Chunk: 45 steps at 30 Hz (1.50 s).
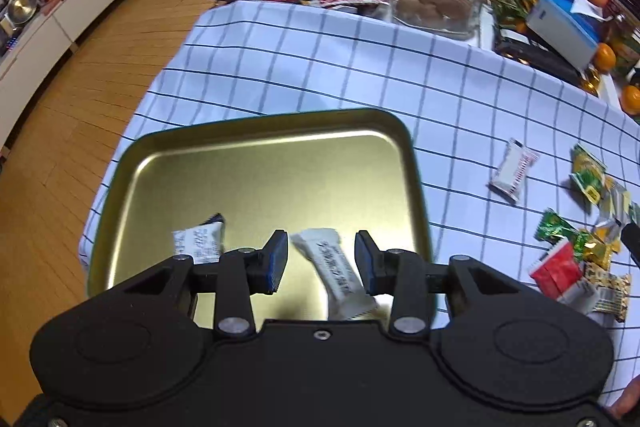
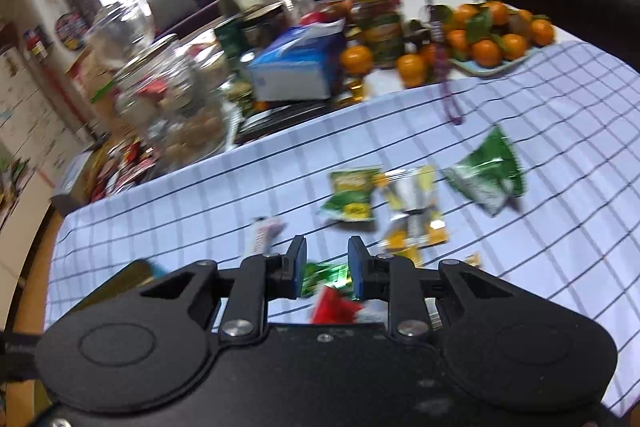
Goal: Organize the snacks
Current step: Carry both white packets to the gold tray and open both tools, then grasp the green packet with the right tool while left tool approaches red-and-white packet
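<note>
Two white snack packets (image 1: 336,267) in the gold tray (image 1: 256,131) — one white packet (image 1: 512,171) outside.

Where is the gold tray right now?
In the left wrist view, the gold tray sits at the checked tablecloth's left edge, holding two white snack packets.

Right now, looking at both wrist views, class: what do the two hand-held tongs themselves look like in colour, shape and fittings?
The left tongs and the right tongs look alike: matte black plastic bodies with two raised round caps, angular black linkage arms with triangular cut-outs, and silver pivot screws. Each finger ends in a flat rectangular pad with a blue ribbed face. No cables or printed markings show.
</note>
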Each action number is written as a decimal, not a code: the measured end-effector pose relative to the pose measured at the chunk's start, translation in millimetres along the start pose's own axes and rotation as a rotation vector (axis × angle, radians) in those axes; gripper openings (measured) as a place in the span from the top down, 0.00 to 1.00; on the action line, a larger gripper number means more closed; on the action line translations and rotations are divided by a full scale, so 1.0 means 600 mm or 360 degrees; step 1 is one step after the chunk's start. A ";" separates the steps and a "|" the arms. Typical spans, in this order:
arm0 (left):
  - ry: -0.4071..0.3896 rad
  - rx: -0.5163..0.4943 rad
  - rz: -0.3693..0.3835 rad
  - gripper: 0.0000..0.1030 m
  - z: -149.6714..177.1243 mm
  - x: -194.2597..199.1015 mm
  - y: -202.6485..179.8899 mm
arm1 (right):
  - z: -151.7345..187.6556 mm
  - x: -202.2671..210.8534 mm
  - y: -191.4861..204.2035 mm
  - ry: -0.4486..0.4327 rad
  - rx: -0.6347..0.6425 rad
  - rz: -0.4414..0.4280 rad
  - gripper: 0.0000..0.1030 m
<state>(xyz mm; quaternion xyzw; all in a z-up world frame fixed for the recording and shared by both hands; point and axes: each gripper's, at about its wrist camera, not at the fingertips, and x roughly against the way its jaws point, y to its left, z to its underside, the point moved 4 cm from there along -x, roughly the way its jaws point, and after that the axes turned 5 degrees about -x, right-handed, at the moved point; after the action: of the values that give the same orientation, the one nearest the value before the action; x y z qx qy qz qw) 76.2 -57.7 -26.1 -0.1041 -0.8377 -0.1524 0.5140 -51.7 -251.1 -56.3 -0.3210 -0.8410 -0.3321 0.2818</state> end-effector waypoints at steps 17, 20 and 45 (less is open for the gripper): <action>0.0133 -0.0170 0.0387 0.56 0.025 -0.020 -0.157 | -0.060 -0.004 -0.227 -0.0088 -0.0388 0.0319 0.75; 0.0177 -0.0164 0.0460 0.56 0.032 -0.023 -0.174 | -0.068 -0.014 -0.227 -0.0090 -0.0362 0.0276 0.73; 0.0240 -0.0103 0.0542 0.57 0.039 -0.033 -0.183 | -0.083 -0.115 -0.139 -0.0025 0.0118 0.0153 0.56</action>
<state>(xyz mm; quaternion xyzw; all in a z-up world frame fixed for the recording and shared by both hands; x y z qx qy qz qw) 29.5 -152.2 -70.2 -0.2492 -0.7617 -0.0975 0.5901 -55.5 -360.3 -104.6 -0.3529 -0.8386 -0.2842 0.3025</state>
